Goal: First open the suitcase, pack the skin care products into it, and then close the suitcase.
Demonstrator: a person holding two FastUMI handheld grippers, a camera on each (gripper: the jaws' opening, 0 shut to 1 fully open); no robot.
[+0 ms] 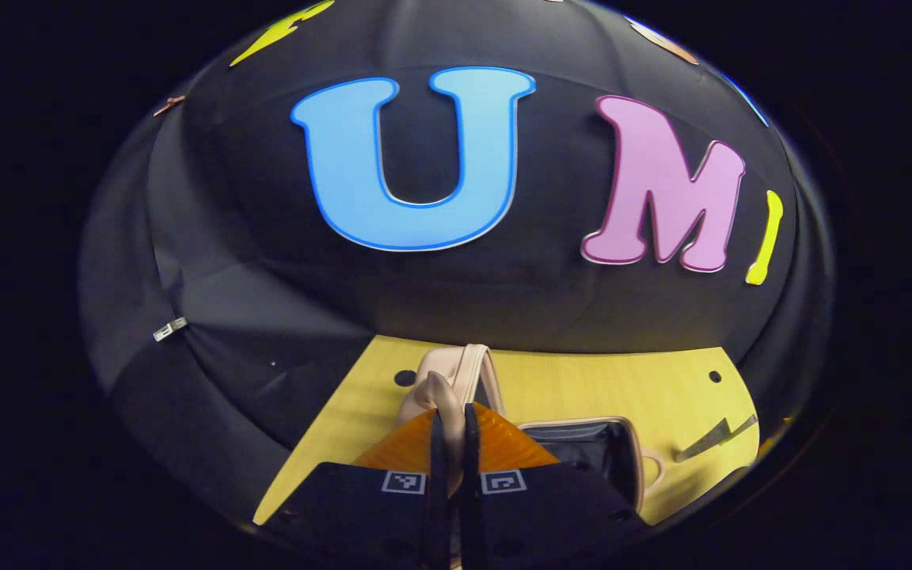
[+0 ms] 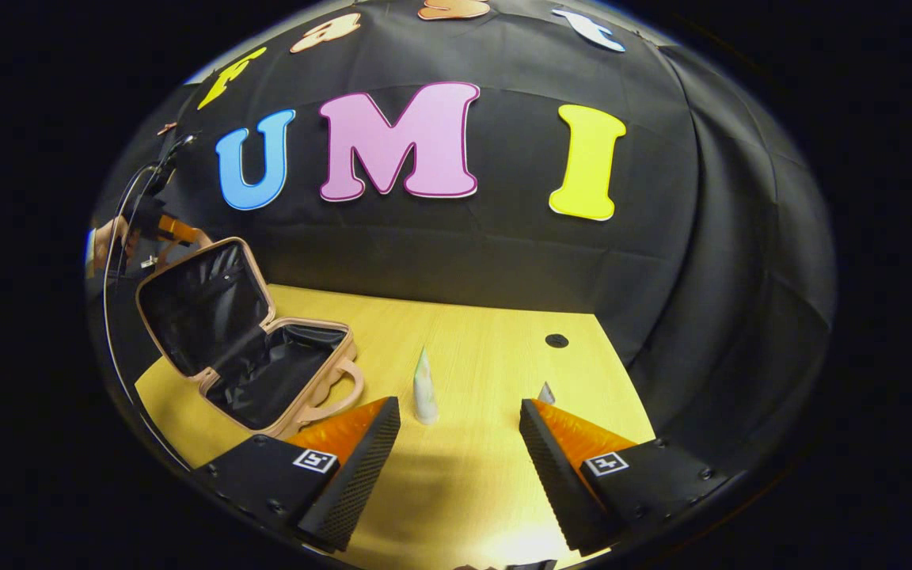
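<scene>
Left gripper pinches the lid (case open); right gripper gapes before the tube; a careless approach could topple it.

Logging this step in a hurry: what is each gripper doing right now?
Left gripper: shut on the suitcase lid, holding it up.
Right gripper: open, holding nothing, facing a tube standing on the table.
</scene>
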